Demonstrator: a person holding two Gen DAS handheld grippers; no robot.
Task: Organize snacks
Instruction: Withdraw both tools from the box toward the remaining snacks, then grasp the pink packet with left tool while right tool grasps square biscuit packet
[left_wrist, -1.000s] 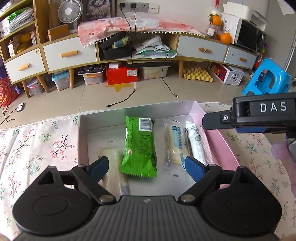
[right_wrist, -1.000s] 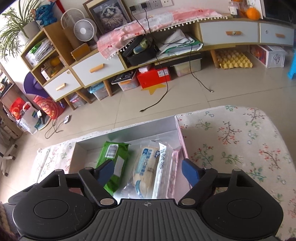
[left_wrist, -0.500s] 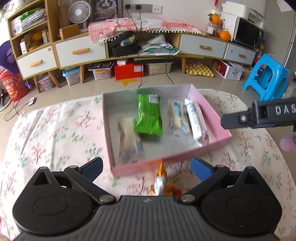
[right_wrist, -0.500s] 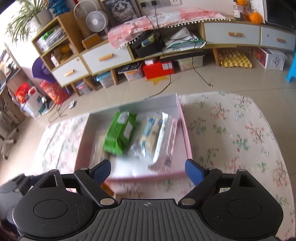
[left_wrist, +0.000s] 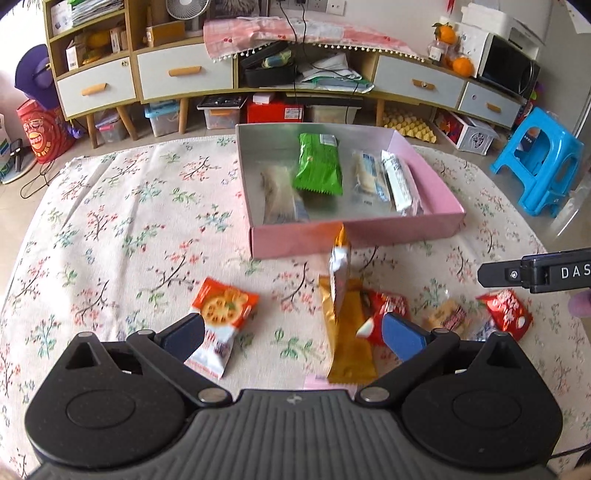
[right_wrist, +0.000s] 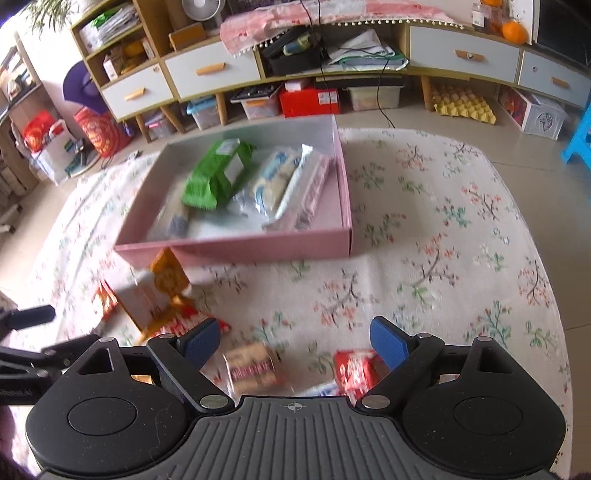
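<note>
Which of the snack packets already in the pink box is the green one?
The green packet lies second from the left in the pink box; its neighbours there are pale or clear wrappers.

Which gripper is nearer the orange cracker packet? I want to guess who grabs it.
Left. The left gripper hangs open right over the orange cracker packet, one finger overlapping it. The right gripper is open farther right, above the red packets.

Setting: a home living room, seen from my jaws. Evidence before me: a long wooden sideboard with white drawers, a small white desk fan, a black microwave, oranges, a blue plastic stool. I work over a floral tablecloth.
</note>
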